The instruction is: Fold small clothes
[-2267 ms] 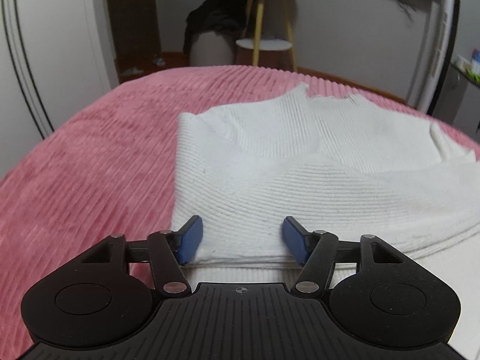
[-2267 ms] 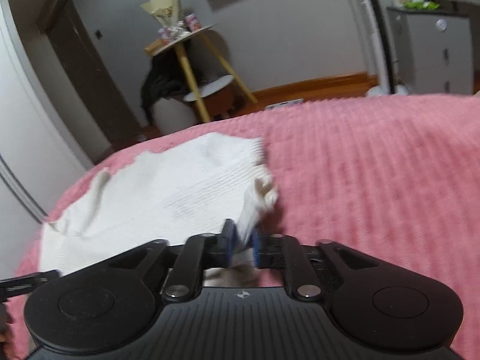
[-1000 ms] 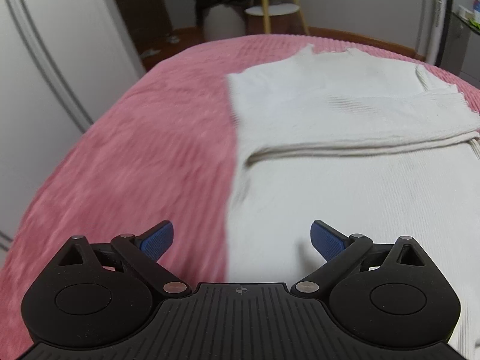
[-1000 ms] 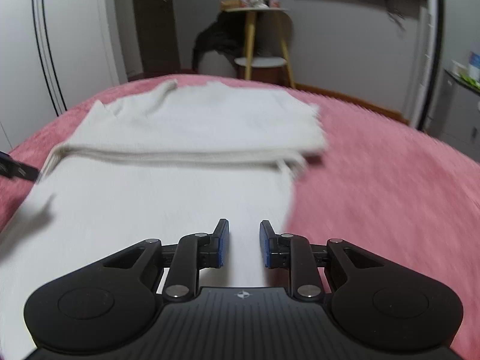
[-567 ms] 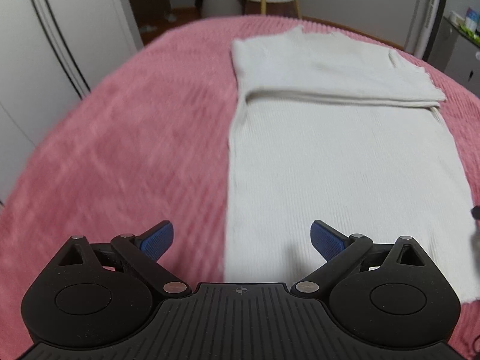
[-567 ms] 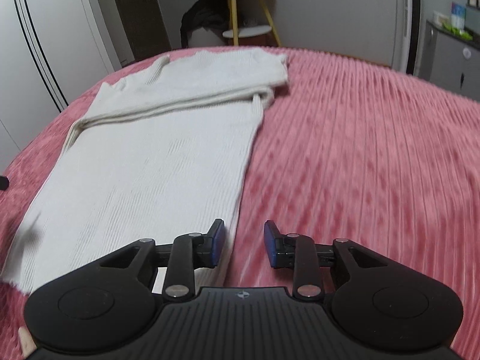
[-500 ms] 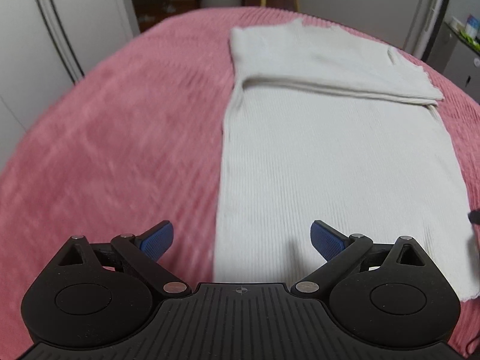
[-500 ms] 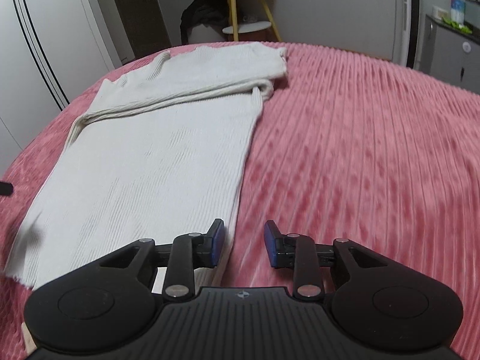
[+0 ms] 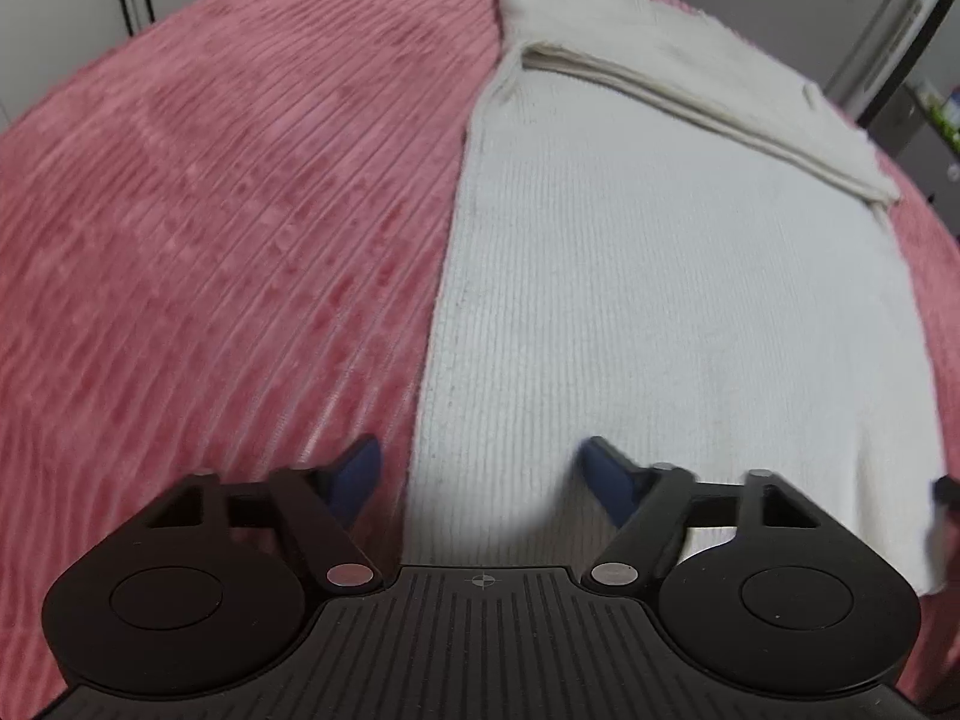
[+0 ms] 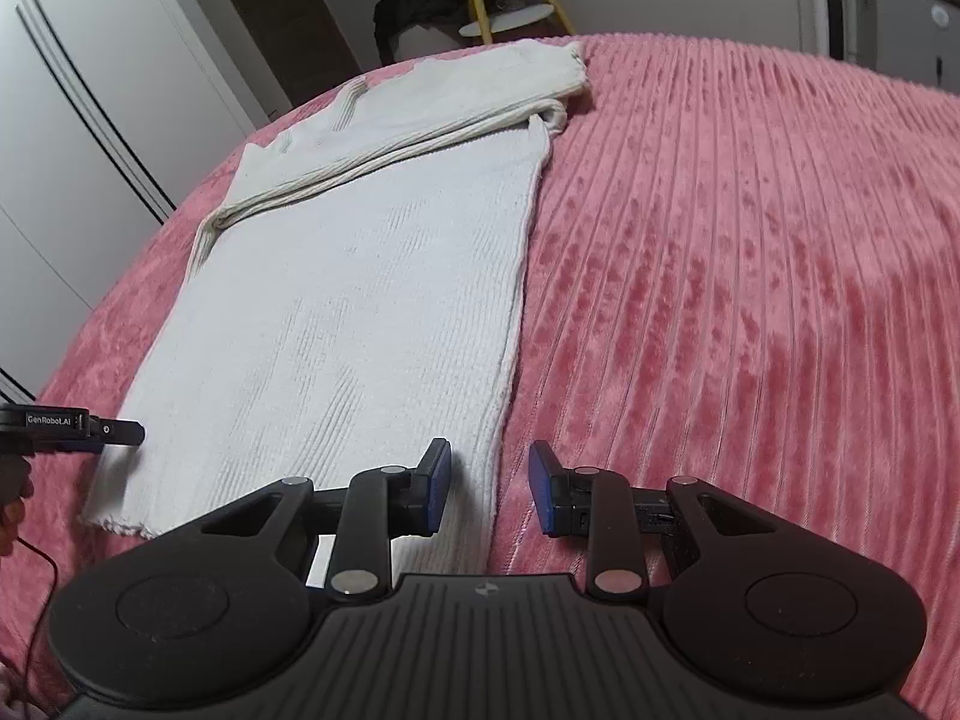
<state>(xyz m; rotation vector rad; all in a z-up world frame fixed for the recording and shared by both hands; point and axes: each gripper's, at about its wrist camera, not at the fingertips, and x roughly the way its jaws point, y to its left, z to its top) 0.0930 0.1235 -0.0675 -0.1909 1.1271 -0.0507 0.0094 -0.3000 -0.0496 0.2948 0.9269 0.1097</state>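
Note:
A white ribbed sweater (image 9: pixel 672 276) lies flat on the pink bedspread (image 9: pixel 210 210), its sleeves folded across the chest at the far end. My left gripper (image 9: pixel 480 474) is open and empty, straddling the sweater's near left hem corner. In the right wrist view the sweater (image 10: pixel 360 312) stretches away from me. My right gripper (image 10: pixel 489 486) is open and empty, straddling the near right hem edge. The left gripper's tip (image 10: pixel 114 432) shows at the sweater's other hem corner.
White wardrobe doors (image 10: pixel 78 138) stand to the left of the bed. A yellow-legged side table (image 10: pixel 510 6) with a dark bundle beside it stands beyond the bed. A grey cabinet (image 10: pixel 912 30) stands at the far right. Pink bedspread (image 10: pixel 750 270) extends to the right.
Both grippers have drawn back from the folded sleeves to the sweater's near hem and dropped lower. The right gripper let go of the sleeve and opened wider. The left gripper's opening has narrowed somewhat.

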